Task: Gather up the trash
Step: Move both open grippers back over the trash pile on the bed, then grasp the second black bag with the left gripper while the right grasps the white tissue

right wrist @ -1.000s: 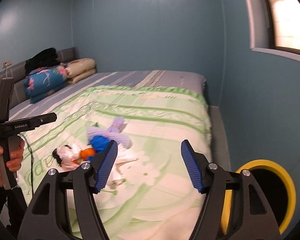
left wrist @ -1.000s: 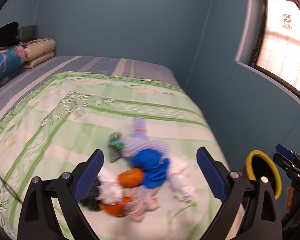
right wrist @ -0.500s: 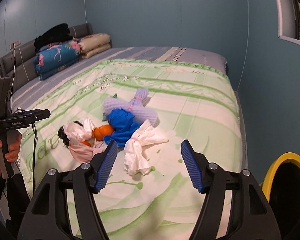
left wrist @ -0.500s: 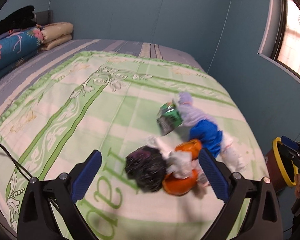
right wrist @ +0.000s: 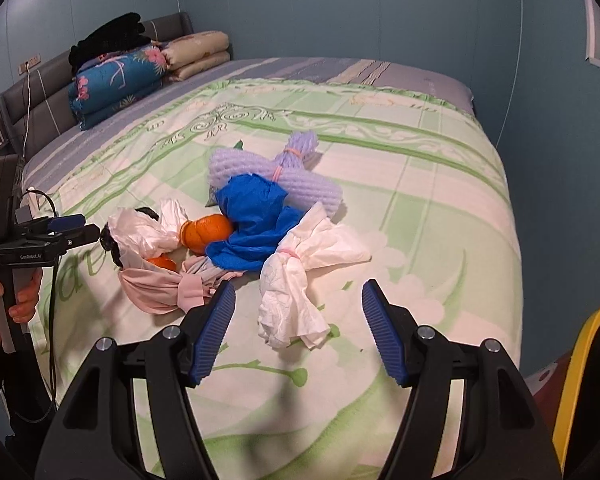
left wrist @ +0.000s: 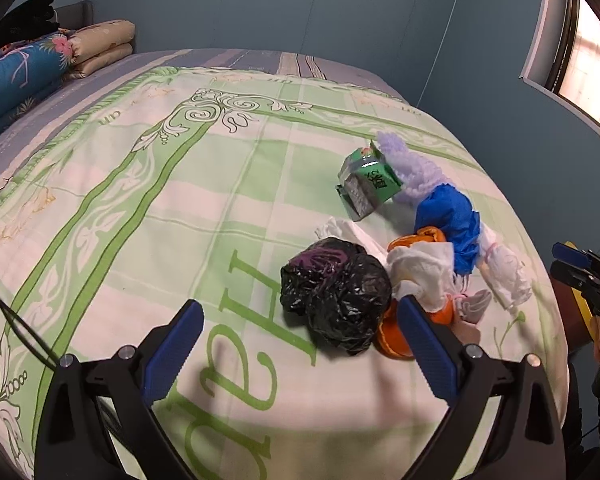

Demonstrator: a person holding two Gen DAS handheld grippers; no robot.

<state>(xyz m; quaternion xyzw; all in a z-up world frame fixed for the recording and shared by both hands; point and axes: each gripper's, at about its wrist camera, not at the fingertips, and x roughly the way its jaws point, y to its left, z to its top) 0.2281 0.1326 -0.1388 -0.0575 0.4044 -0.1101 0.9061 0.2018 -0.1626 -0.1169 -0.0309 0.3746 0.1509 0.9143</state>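
**Both tongs spread above trash heaped on the bed**

The left tongs are seen spread wide with nothing pinched between the blue pads. A crumpled black bag lies just ahead of them, closer to the right-hand pad, with orange peel tucked against that pad's tip. Beyond the bag a white tissue wad, a blue wrapper, a green carton and a lilac foam net are piled together on the green-patterned bedspread.

The right tongs are likewise spread and empty. A tied white tissue bundle lies on the bedspread between and just past the pads, not touched by either. To its left a pink cloth bundle sits by the left-hand pad. A yellow-rimmed bin stands beside the bed, at the right edge of the view. Folded quilts are stacked at the headboard.
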